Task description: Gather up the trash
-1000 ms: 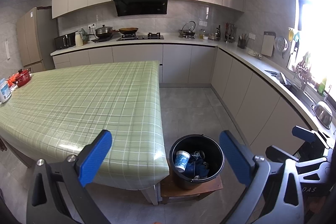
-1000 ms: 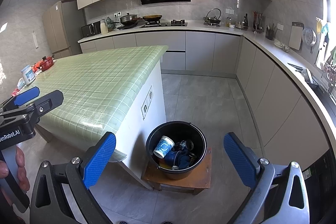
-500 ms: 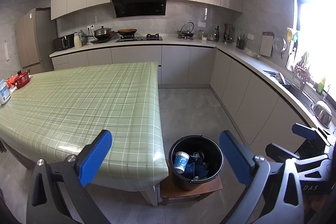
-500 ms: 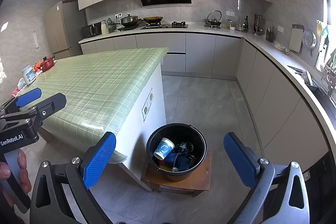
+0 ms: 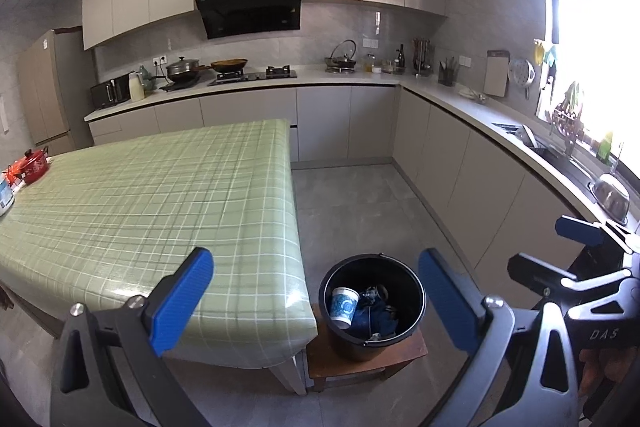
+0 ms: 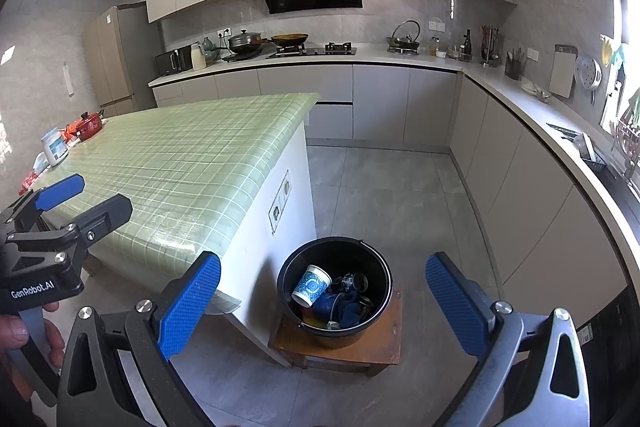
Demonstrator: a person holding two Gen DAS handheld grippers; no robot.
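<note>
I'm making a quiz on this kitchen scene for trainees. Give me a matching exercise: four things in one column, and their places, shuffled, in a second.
Things:
1. paper cup
2. black bucket
3. red pot
4. kettle

Places:
A. on the back counter, right of the stove
B. on the far left of the green checked table
C. on the low wooden stool
D. inside the bucket, tilted

Pairs: 1-D, 2-C, 3-B, 4-A

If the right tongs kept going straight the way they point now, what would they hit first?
Probably the black bucket on the wooden stool; it sits between the open right tongs, nothing visible in between. Depth is unclear, so they might pass over its rim.
</note>
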